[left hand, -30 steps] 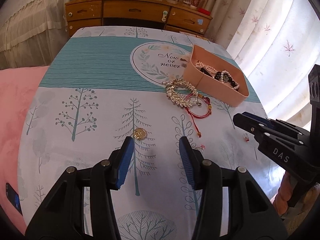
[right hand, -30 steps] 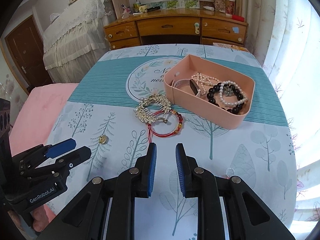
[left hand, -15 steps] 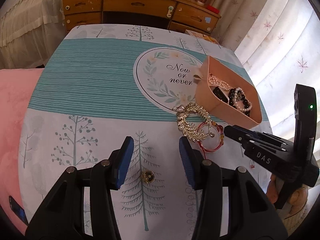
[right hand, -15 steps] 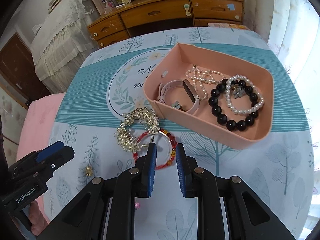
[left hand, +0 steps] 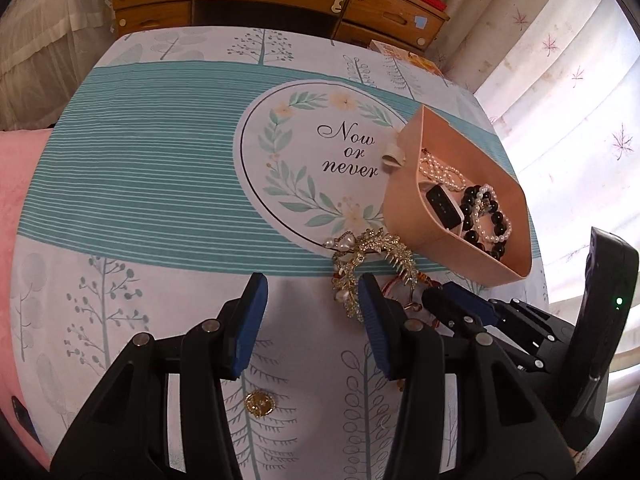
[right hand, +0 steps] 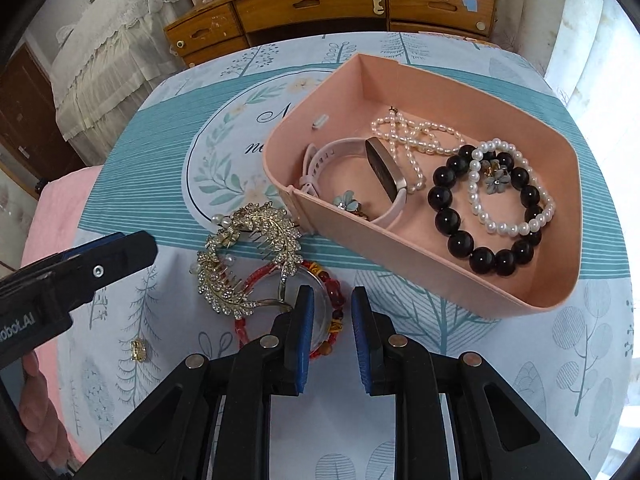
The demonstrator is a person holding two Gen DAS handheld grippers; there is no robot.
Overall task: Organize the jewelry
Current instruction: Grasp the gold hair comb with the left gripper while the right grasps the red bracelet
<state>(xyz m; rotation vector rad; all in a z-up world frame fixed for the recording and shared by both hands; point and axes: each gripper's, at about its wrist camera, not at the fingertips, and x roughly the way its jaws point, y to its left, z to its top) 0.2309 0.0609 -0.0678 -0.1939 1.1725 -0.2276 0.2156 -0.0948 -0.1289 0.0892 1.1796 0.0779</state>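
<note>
A pink box (right hand: 436, 268) (left hand: 412, 224) holds a black bead bracelet (right hand: 460, 240), pearl bracelets (right hand: 516, 224) and a pink watch (right hand: 384, 172). A gold rhinestone hair comb (right hand: 248, 256) (left hand: 360, 256) lies left of the box, partly over a red bead bracelet (right hand: 332, 296). My right gripper (right hand: 329, 308) is open, its jaws straddling the red bracelet's near right side. My left gripper (left hand: 310, 300) is open and empty, just left of the comb. A small gold ring (left hand: 260, 403) (right hand: 138, 349) lies under the left gripper.
The table has a tree-print cloth (left hand: 140, 184) with a round "Now or never" print. A wooden dresser (right hand: 328, 8) stands behind it. A curtained window (left hand: 568, 80) is at the right, a pink cushion (right hand: 44, 216) at the left.
Both grippers have moved forward and lower toward the jewelry. The right gripper now reaches over the red bracelet; the left has passed over the gold ring to the comb.
</note>
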